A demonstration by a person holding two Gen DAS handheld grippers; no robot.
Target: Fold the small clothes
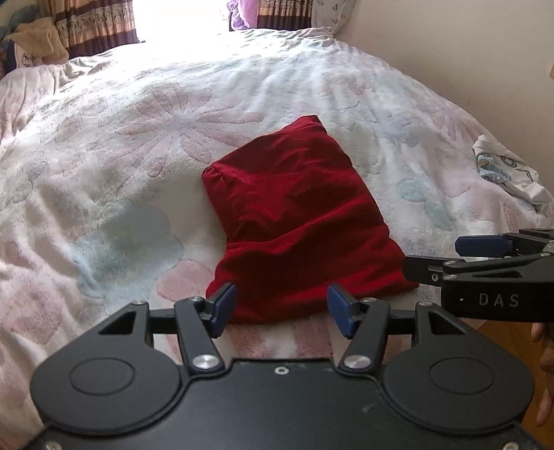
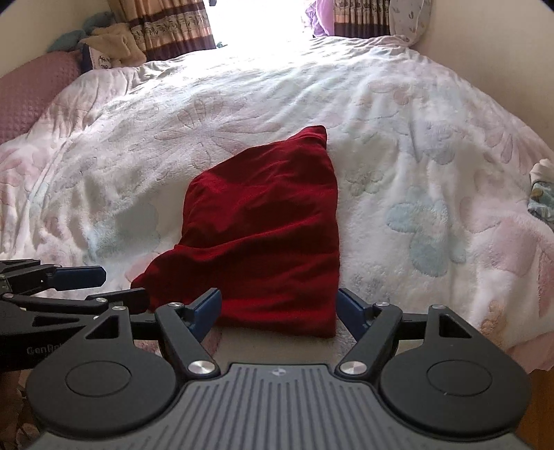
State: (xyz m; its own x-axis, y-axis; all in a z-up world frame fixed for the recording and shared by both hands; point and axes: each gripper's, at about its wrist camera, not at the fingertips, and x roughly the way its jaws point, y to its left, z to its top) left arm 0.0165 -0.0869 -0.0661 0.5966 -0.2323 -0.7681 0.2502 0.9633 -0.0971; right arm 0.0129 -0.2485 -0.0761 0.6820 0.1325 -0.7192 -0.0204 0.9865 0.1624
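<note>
The red garment lies folded in a thick rectangle on the flowered bedspread, close to the near edge of the bed. It is not flat: the top layer has soft creases and the far corner stands up a little.

The left gripper is at the near edge of the garment with its jaws spread wide. The blue pads stand on each side of the near left part of the cloth and do not close on it. If a pad touches the cloth, I cannot tell. The right gripper is also wide apart, one pad at each side of the near edge of the red garment, and it holds nothing. In the left wrist view it comes in from the right, just beside the near right corner of the cloth.

Farther to the right, at the edge of the bed, a white printed garment lies crumpled, well apart from the red one. At the far end are patterned curtains, a bright window and a beige plush toy. No containers are in view.
</note>
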